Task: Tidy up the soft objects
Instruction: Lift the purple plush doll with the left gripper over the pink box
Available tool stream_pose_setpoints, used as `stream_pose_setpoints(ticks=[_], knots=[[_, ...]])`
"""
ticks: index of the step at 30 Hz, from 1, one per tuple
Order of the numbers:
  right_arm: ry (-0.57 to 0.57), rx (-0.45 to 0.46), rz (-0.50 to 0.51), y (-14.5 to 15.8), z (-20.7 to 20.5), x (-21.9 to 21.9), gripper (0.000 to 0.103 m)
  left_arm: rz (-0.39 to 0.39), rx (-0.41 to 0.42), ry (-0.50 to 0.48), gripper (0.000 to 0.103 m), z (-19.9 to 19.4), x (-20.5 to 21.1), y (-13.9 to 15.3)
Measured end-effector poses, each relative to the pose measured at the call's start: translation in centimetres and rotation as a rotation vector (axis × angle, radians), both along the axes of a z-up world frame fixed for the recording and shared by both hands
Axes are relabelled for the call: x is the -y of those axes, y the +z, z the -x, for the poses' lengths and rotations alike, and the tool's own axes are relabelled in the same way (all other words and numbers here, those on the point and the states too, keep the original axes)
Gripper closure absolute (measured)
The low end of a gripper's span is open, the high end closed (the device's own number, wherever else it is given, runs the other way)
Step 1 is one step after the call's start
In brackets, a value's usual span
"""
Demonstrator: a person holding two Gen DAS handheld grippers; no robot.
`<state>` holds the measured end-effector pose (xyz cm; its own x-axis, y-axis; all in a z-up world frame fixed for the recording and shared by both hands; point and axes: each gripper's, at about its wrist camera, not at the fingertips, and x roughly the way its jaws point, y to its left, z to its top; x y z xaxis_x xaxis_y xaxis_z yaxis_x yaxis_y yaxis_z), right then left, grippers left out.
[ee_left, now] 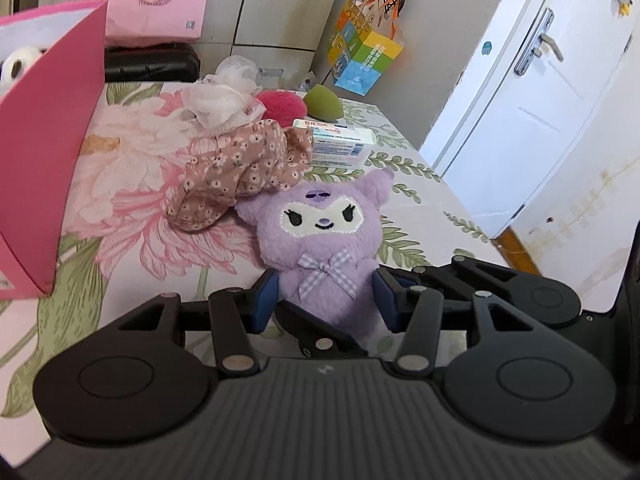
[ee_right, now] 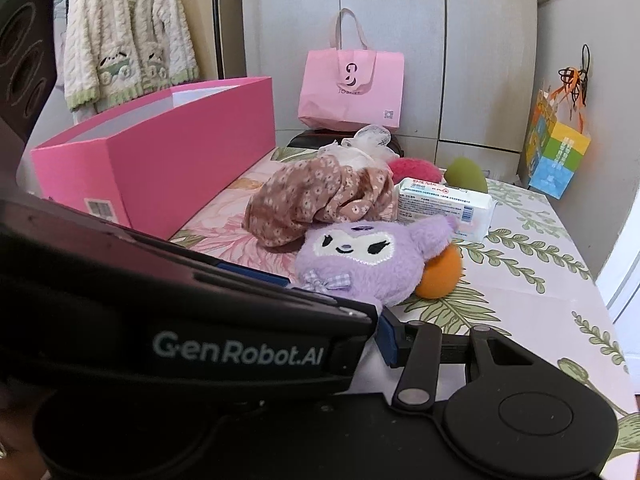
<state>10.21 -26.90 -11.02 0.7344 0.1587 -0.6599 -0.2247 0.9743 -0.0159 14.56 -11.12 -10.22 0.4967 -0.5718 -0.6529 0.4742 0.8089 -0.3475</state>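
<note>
One purple plush toy (ee_left: pixel 324 248) sits clamped at its body between the blue pads of my left gripper (ee_left: pixel 324 300), over the near part of the flowered table (ee_left: pixel 132 216). My right gripper (ee_right: pixel 360 332) crosses just beside it; whether it grips anything I cannot tell. Behind lie a floral cloth (ee_left: pixel 244 168), a white packet (ee_left: pixel 340 144), and the pink box (ee_right: pixel 160 172) along the left edge
</note>
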Motion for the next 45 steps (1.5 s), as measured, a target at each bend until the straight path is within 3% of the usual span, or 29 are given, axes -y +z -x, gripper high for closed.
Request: stream_pose_setpoints(ticks=[7,19,32,39,45], knots=[[0.032,0.009,0.070,1.1,1.2,-0.7,0.049,0.044,-0.015,-0.002,0.053,0.8,-0.7,0.5],[0.032,0.055,0.053,3.2,2.1,-1.1,0.049,0.028,0.054,-0.004,0.053,2.2,-1.2,2.9],[0.054,0.012,-0.007,4.5,4.8,-1.9,0.049,0.015,0.006,0.018,0.053,5.4,-3.3,3.9],[0.114,-0.044,-0.056,4.5,6.1,-3.9,0.049,-0.030,-0.061,0.069,0.053,6.8,-5.9,3.9],[0.204,-0.052,-0.081,5.4,6.8,-6.2,0.050,-0.046,-0.067,0.118,0.053,8.2,-9.0,4.9]])
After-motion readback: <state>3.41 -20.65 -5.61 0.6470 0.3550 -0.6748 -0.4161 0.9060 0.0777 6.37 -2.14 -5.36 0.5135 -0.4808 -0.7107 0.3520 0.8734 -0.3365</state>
